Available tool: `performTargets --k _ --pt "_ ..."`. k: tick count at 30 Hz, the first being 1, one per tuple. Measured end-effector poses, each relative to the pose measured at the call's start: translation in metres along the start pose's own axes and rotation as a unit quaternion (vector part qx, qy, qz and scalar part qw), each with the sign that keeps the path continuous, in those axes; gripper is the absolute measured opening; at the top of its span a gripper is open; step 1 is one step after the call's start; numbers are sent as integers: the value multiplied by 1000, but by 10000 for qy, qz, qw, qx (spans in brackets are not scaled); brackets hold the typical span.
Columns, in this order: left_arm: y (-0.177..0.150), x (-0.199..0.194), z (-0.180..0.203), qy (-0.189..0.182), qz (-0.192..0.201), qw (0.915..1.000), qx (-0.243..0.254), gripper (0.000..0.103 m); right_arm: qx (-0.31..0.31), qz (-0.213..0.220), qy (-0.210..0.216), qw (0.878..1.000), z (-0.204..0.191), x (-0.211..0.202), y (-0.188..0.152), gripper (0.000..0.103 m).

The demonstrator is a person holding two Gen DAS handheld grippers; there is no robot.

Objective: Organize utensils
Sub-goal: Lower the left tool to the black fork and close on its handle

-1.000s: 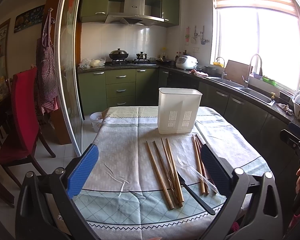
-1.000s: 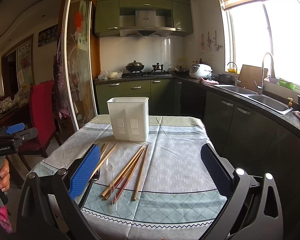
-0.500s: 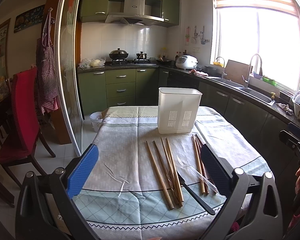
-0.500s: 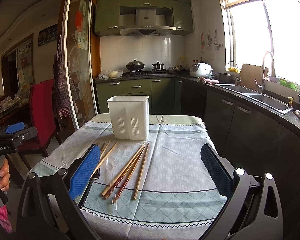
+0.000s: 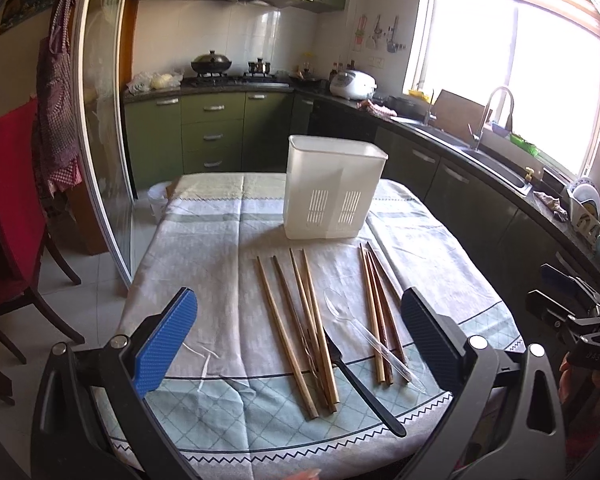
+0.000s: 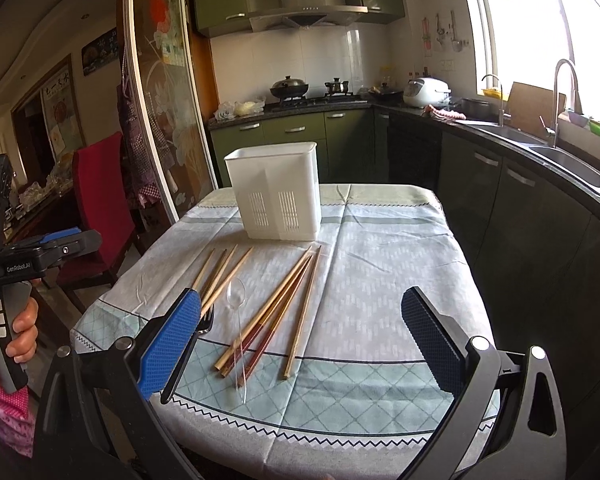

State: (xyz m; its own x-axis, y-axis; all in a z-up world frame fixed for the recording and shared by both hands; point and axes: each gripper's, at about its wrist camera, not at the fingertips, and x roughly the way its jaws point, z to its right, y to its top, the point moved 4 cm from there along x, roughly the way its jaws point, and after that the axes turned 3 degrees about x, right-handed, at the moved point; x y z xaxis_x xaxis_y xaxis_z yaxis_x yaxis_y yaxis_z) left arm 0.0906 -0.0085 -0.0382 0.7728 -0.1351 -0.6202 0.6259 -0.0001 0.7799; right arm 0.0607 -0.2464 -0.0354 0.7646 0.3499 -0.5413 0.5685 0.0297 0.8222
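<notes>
Chopsticks (image 5: 296, 320) before white caddy (image 5: 332, 188), interior unseen, possibly empty

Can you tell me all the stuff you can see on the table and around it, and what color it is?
utensil holder: 1, white plastic, standing at the far middle of the table
left chopsticks: 4, light wood, lying in front of the holder
right chopsticks: about 4, light and reddish-brown wood, lying to the right of the first bunch
clear spoon: 1, see-through plastic, lying across the right chopsticks
black fork: 1, black, near the table's front edge
tablecloth: 1, pale green and white, covering the table
red chair: 1, left of the table
rice cooker: 1, white, on the counter
left gripper: 1, open, holding nothing
right gripper: 1, open, holding nothing
</notes>
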Motion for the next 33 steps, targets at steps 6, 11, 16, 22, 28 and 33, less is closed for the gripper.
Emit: performTargets --k 6,11,16,22,28,33 --pt "-2 60 12 26 -1266 9918 183 97 -269 -525 -25 9983 7 29 11 99" --pt "-14 96 31 -137 -2116 9768 289 97 -104 -1071 164 9941 18 55 12 99" --pt "-26 115 48 -494 -2835 9577 86 97 255 -1371 399 9894 32 71 15 99" --pt "-47 122 73 -1027 -3727 9214 -396 97 224 -1480 326 9882 37 79 17 99" --pt "-45 122 82 -1023 -3825 9168 -512 96 188 -1511 380 9876 40 81 12 99" --pt "-35 116 80 -745 -3432 9358 -306 96 191 -1417 351 9891 47 76 11 99"
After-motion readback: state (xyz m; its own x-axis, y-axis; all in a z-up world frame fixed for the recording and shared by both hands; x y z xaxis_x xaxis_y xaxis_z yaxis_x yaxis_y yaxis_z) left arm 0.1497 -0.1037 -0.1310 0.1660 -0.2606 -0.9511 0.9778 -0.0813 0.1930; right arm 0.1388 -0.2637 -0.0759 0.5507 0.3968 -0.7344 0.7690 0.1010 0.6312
